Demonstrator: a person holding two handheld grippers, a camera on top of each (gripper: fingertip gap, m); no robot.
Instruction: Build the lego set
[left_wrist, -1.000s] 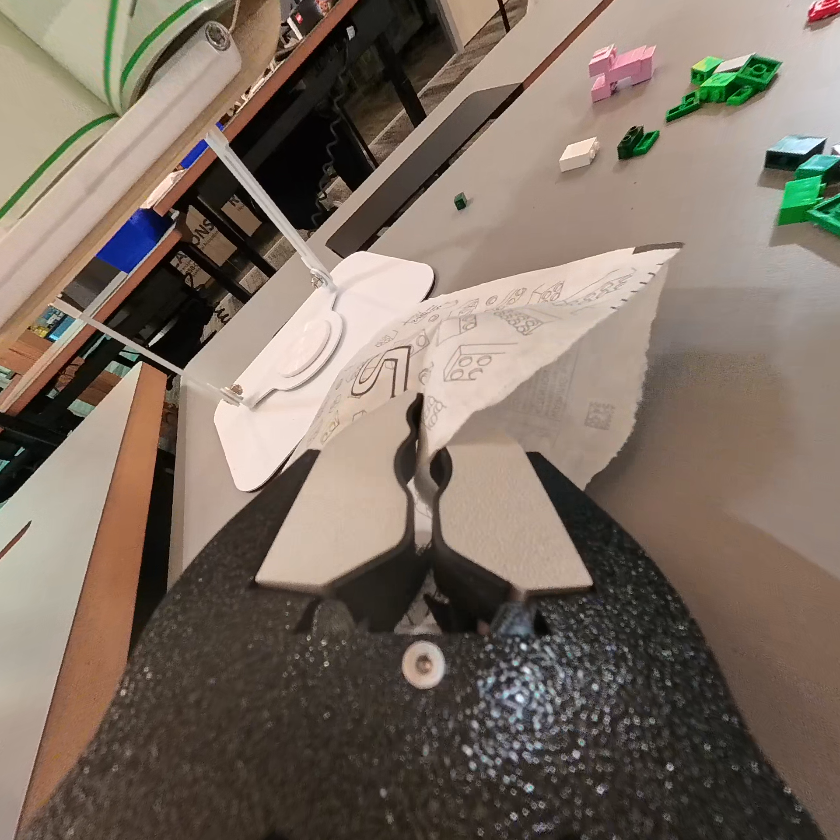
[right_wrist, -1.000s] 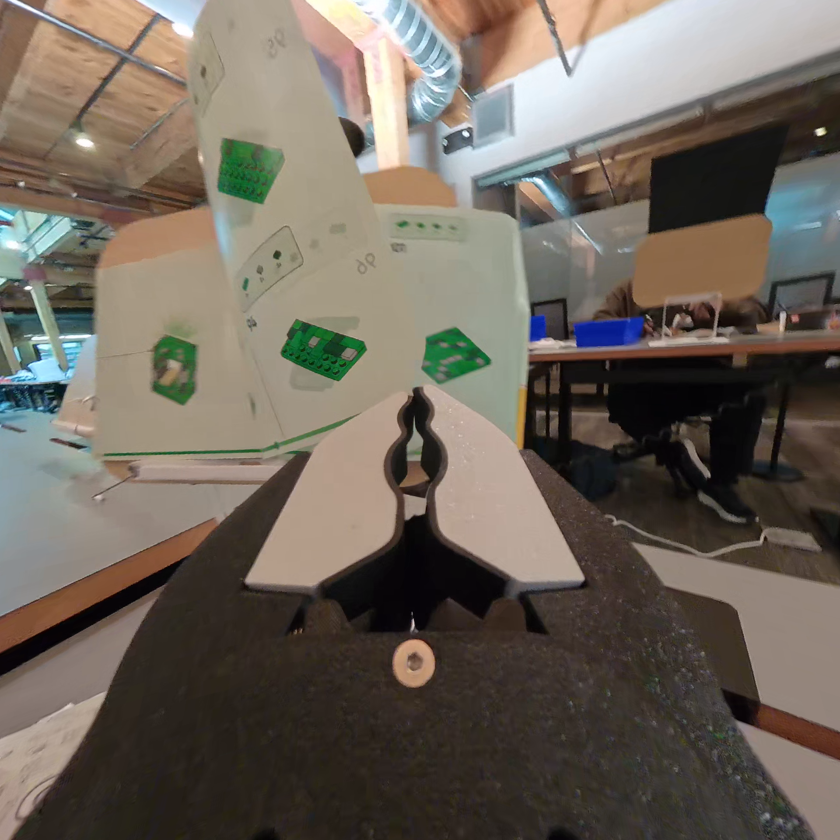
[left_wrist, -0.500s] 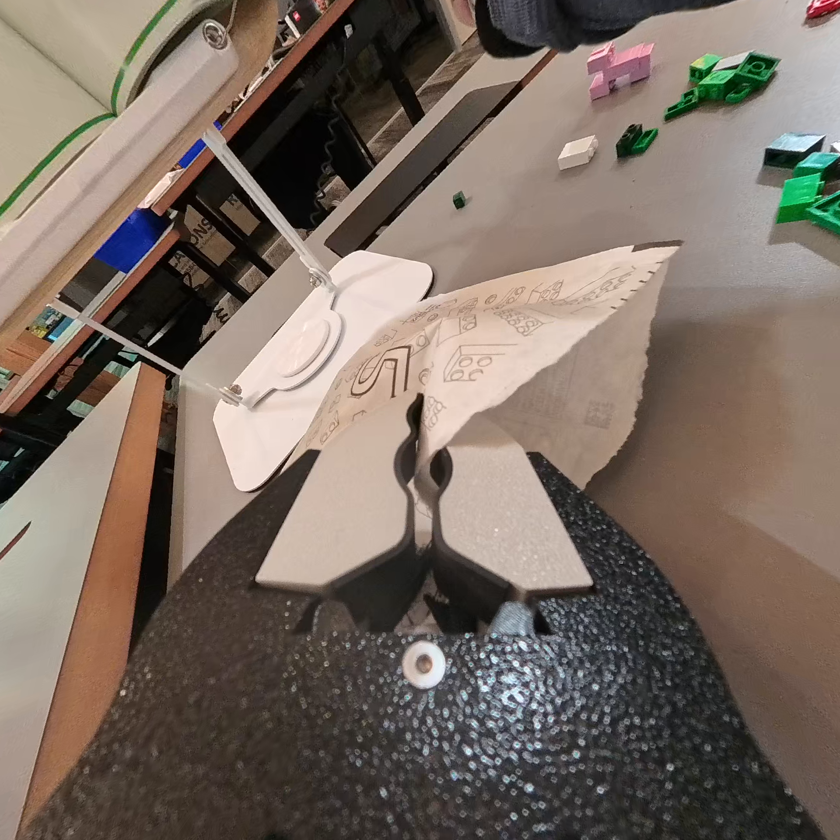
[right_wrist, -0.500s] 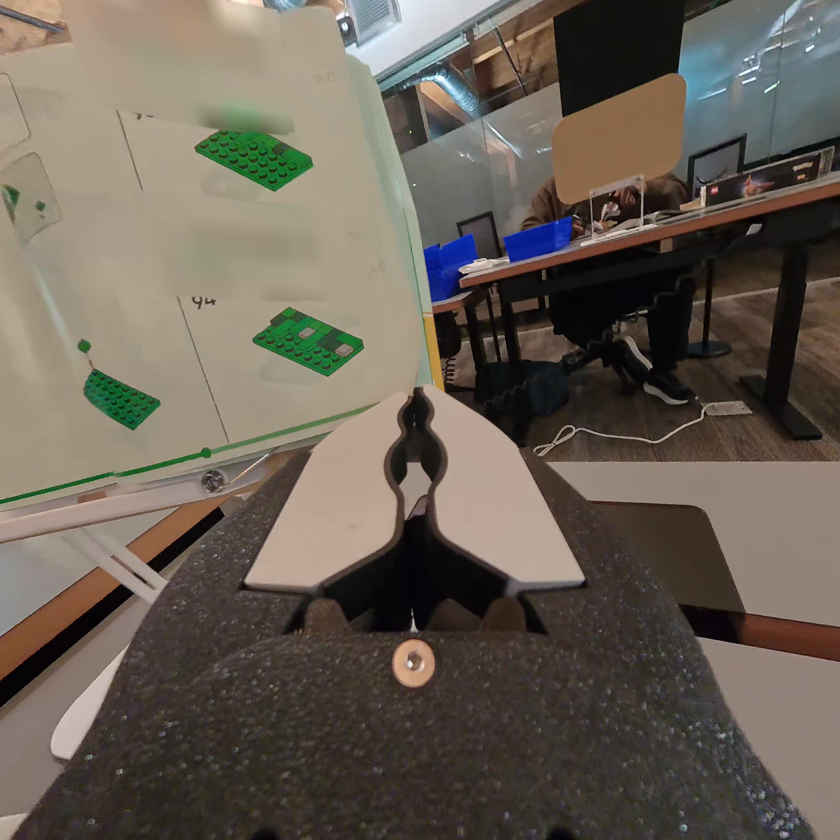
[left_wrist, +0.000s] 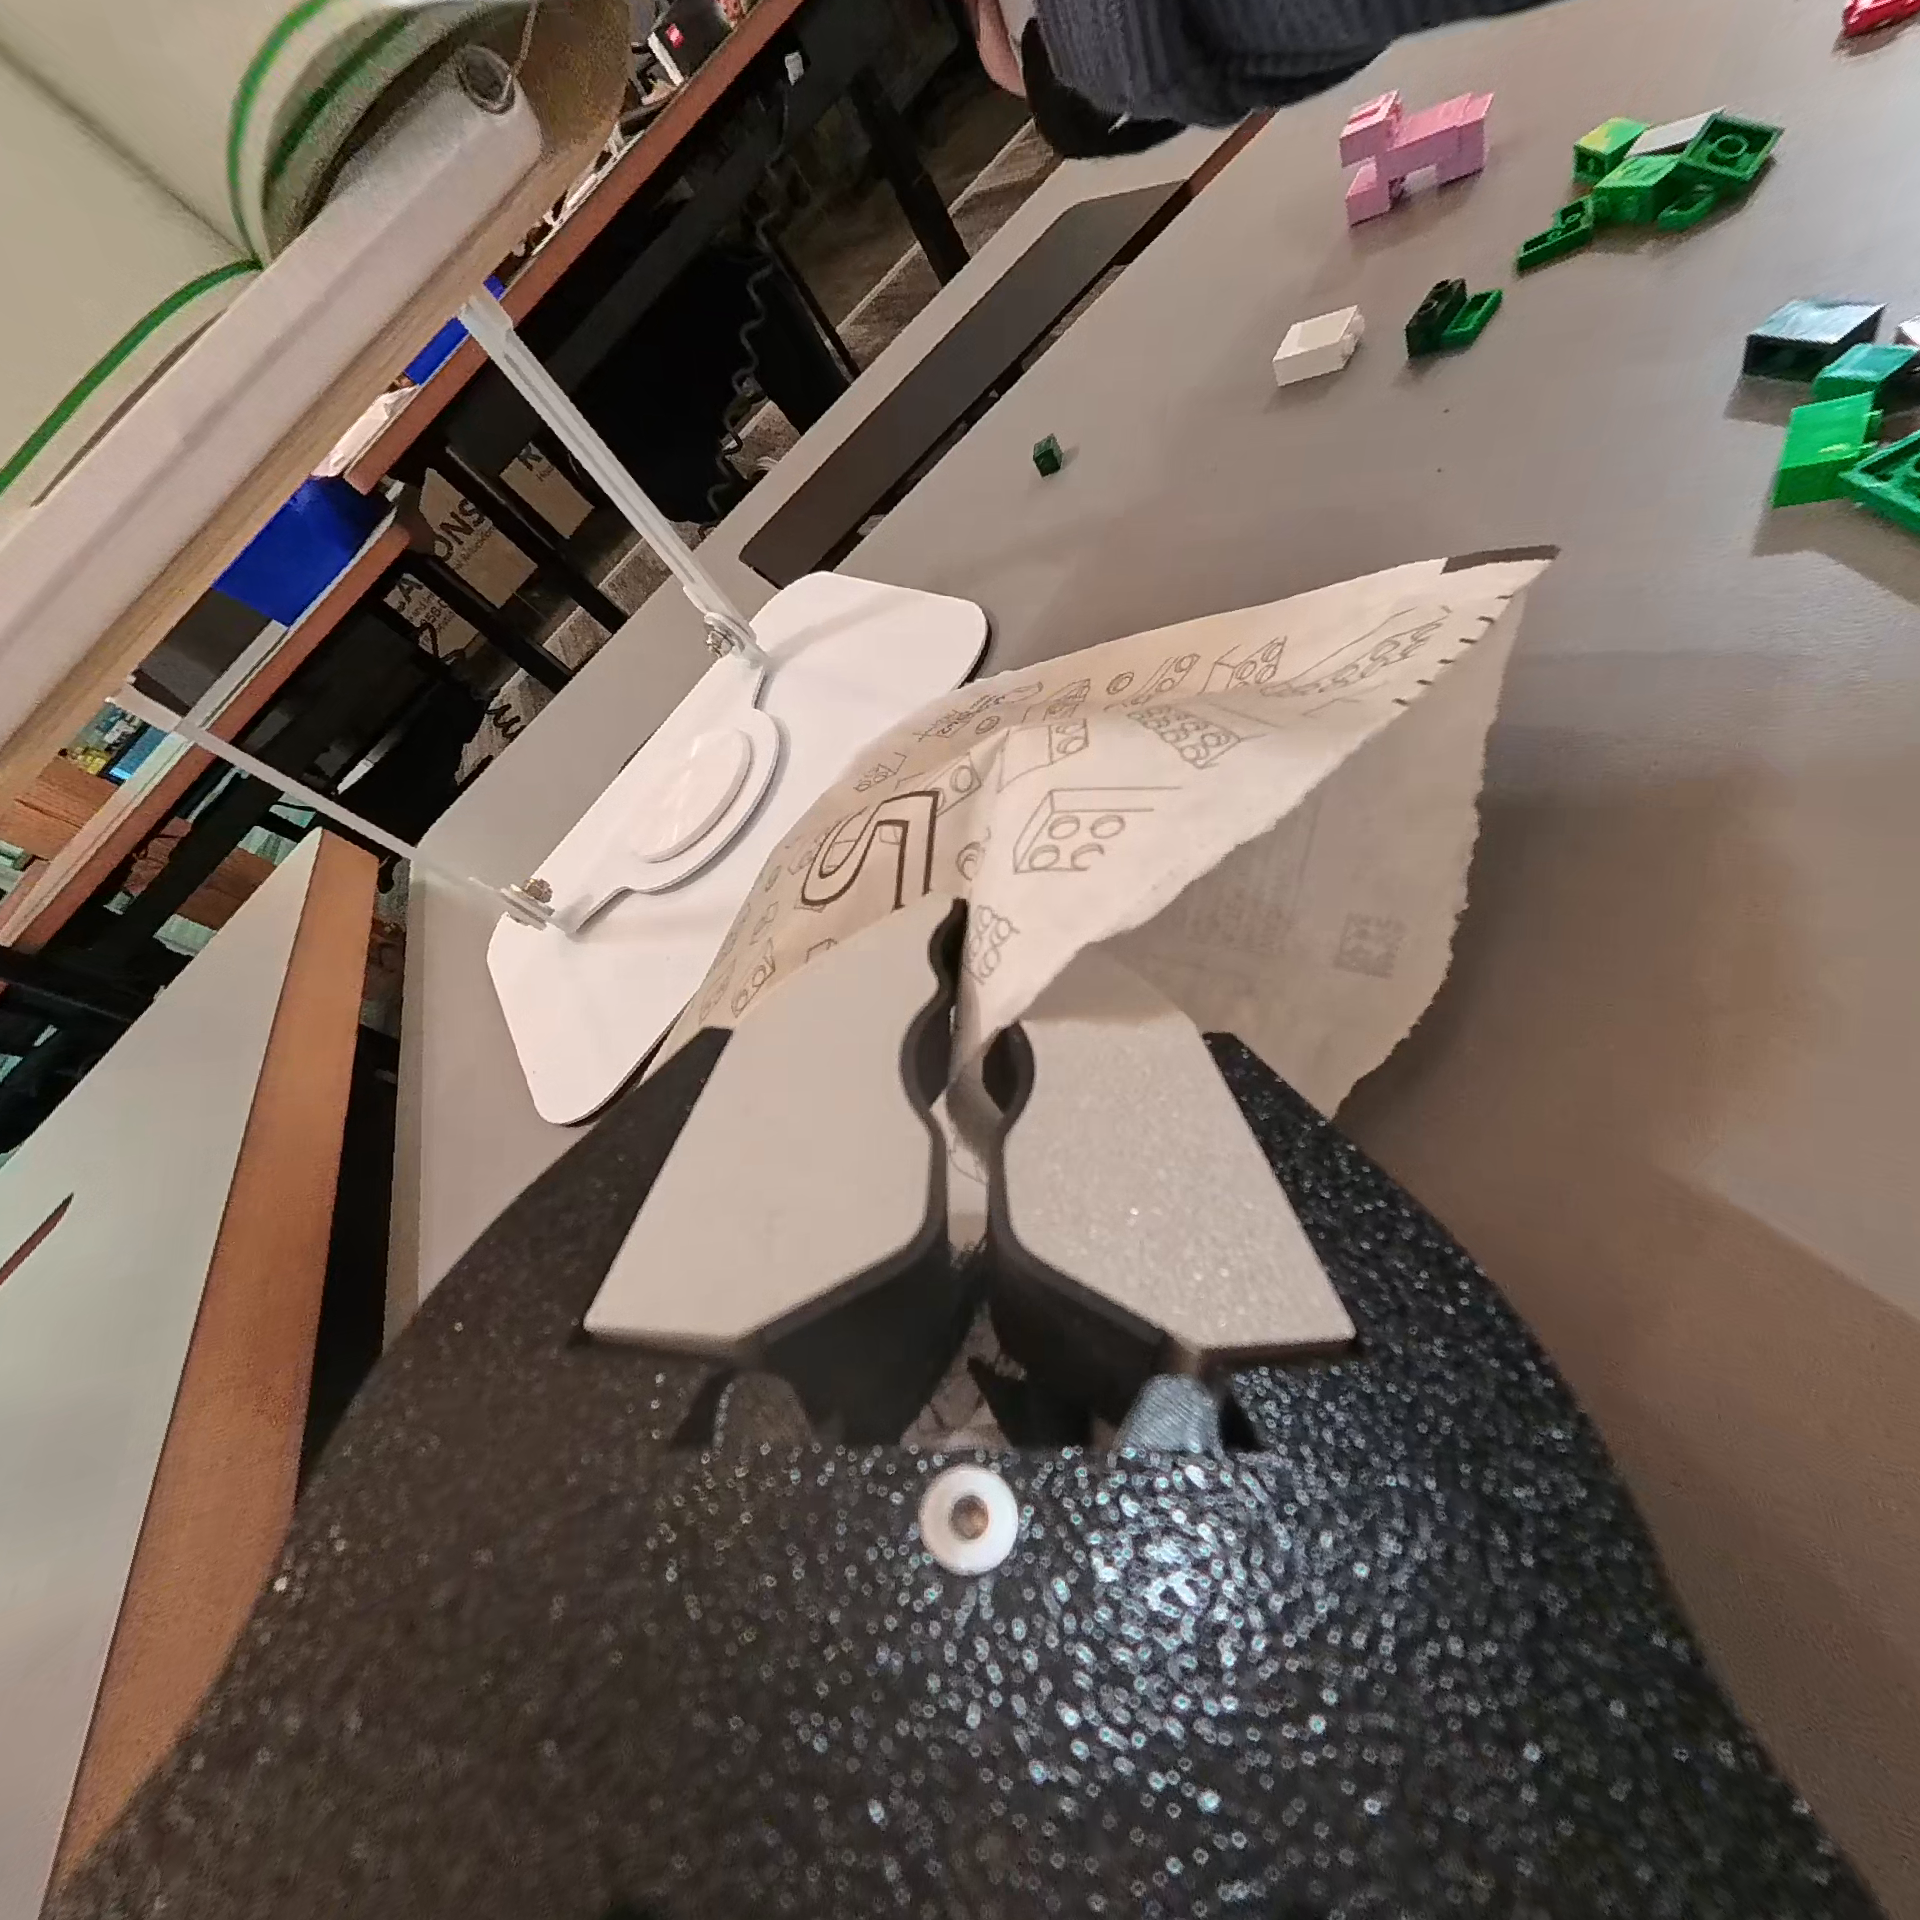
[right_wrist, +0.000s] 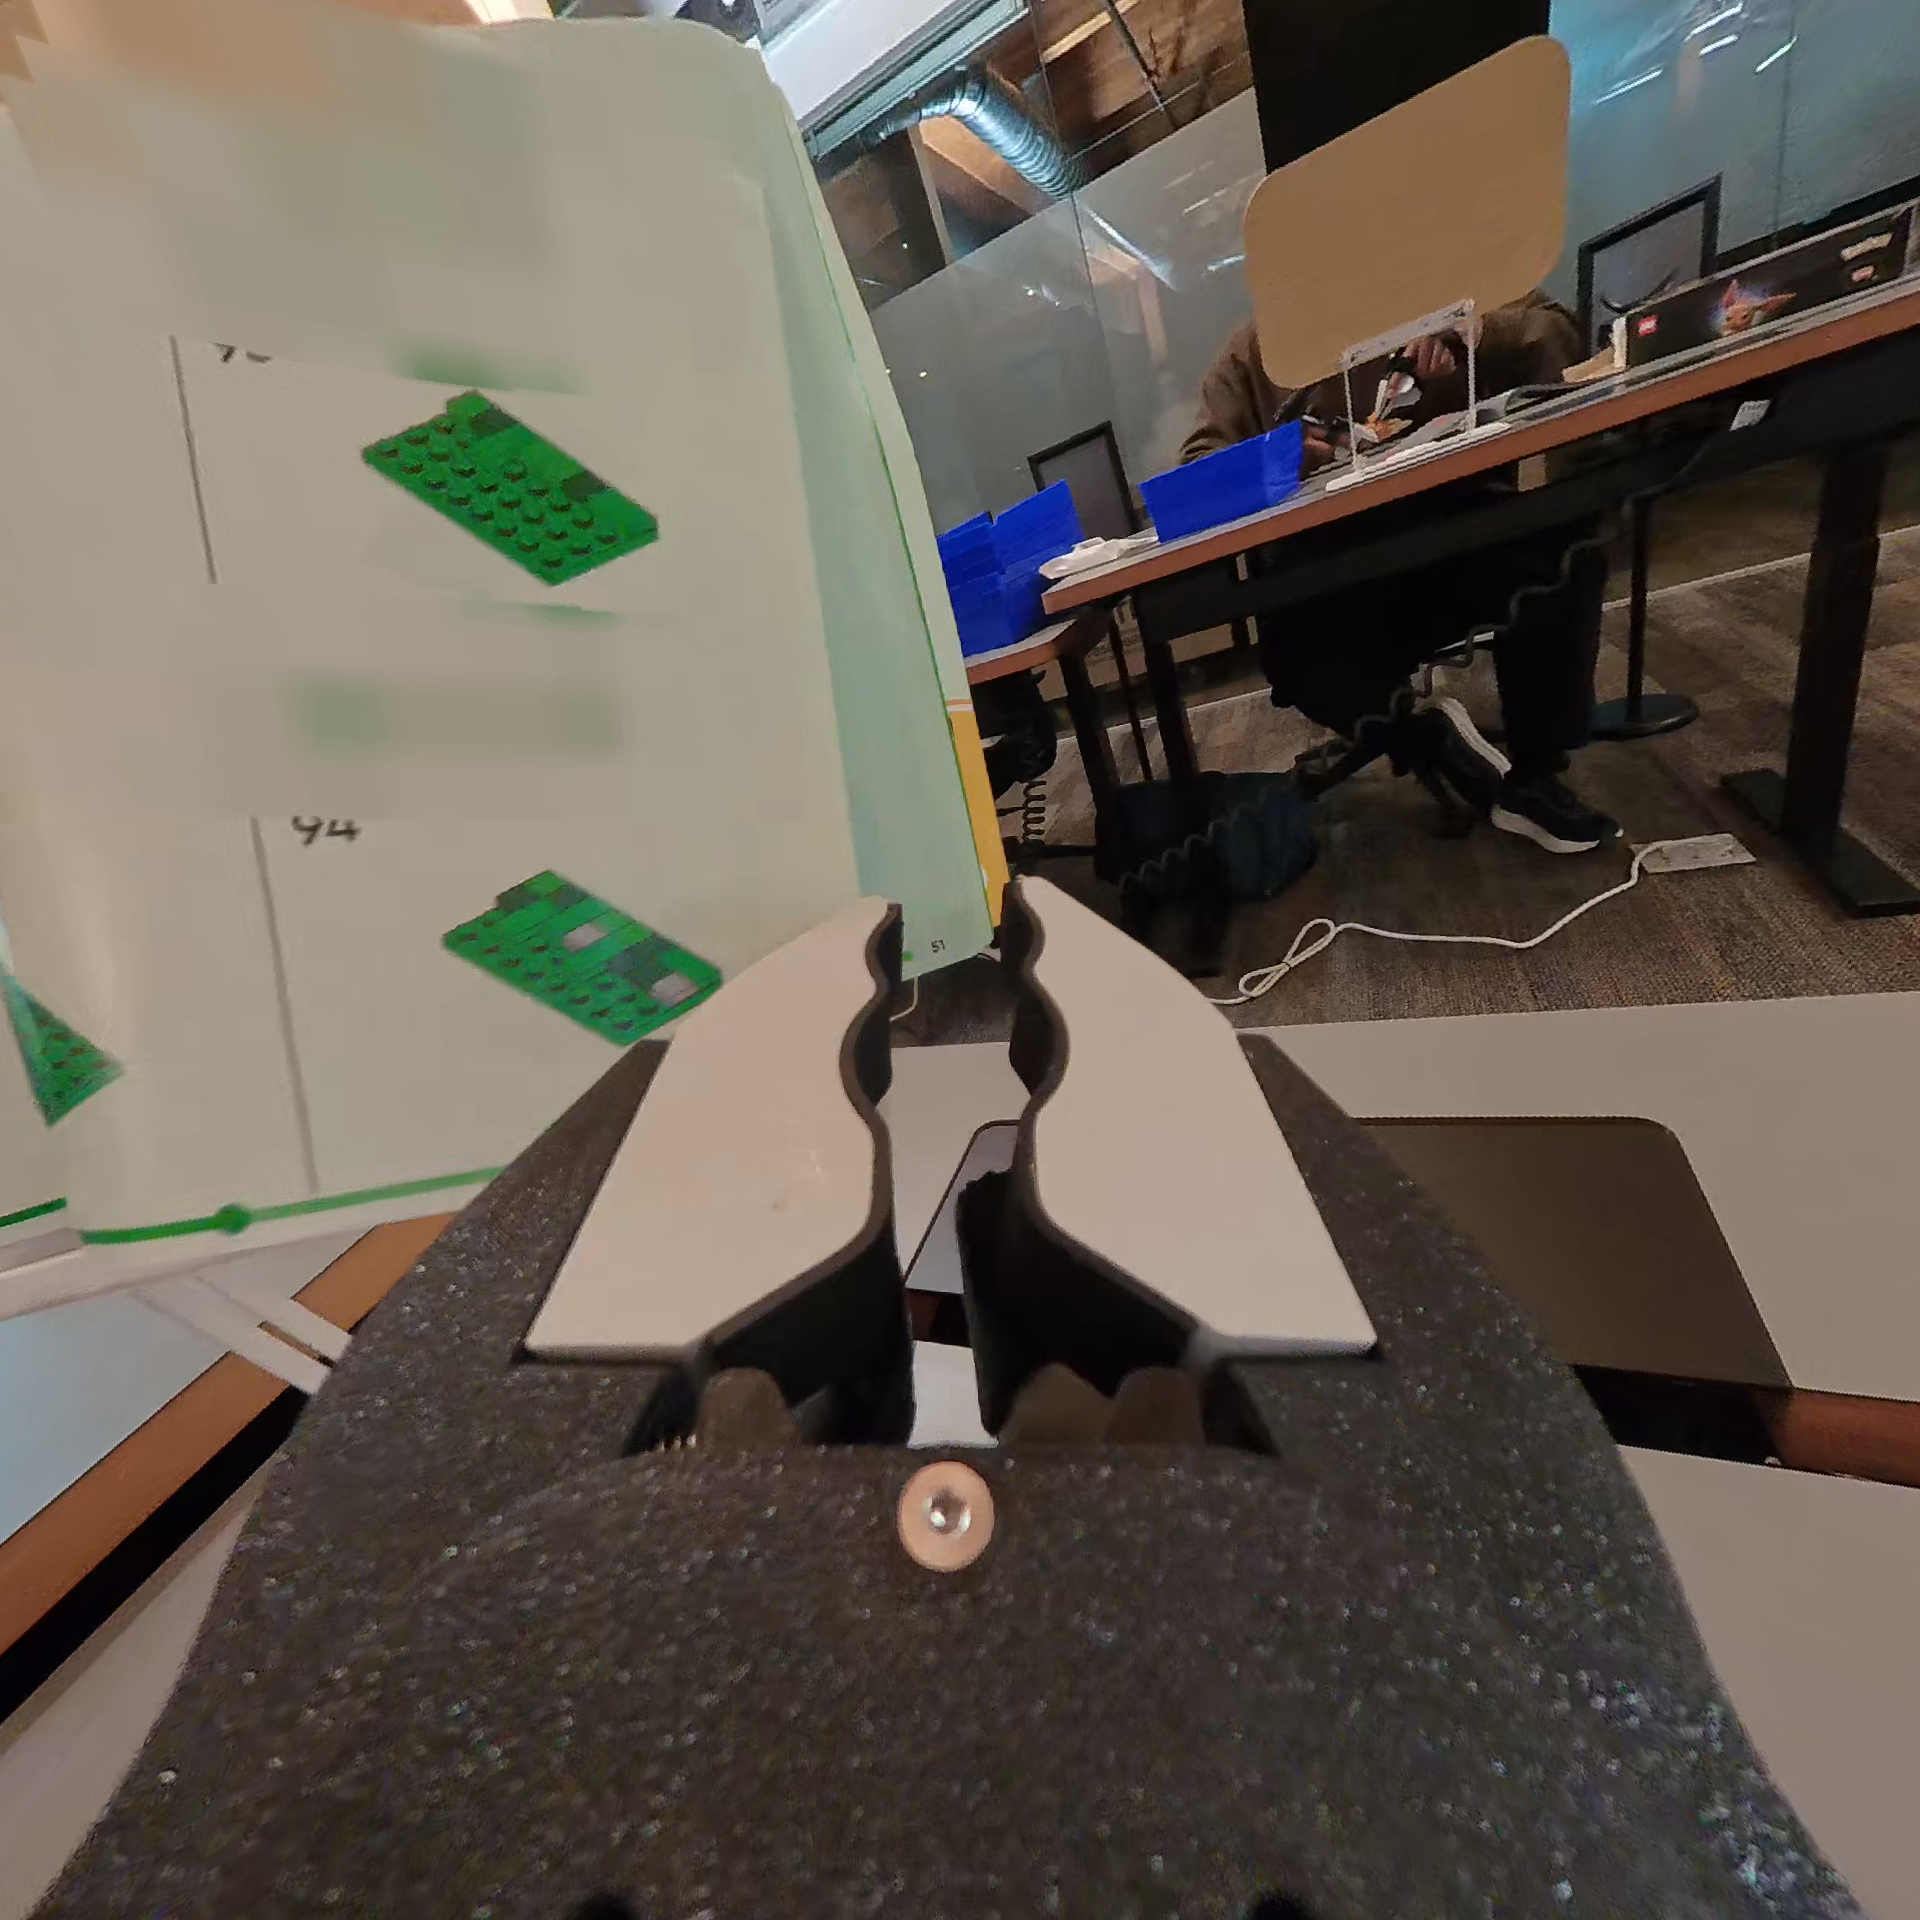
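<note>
1 torn, printed paper bag (left_wrist: 1195, 790) pinched.

Torn white paper bag (left_wrist: 1122, 790): pinched part hidden between the closed fingers of the left tool (left_wrist: 971, 997); its lower fold sits behind the tool body. White flat stand base (left_wrist: 665, 873), beside the bag: near corner covered by the tool. Green lego pieces (left_wrist: 1860, 447), beyond the bag: cut by the right edge. Open pale-green instruction booklet (right_wrist: 436, 623): upper page blurred, left side cropped. Seated person (right_wrist: 1455, 582), right of the booklet: head behind a tan board.
</note>
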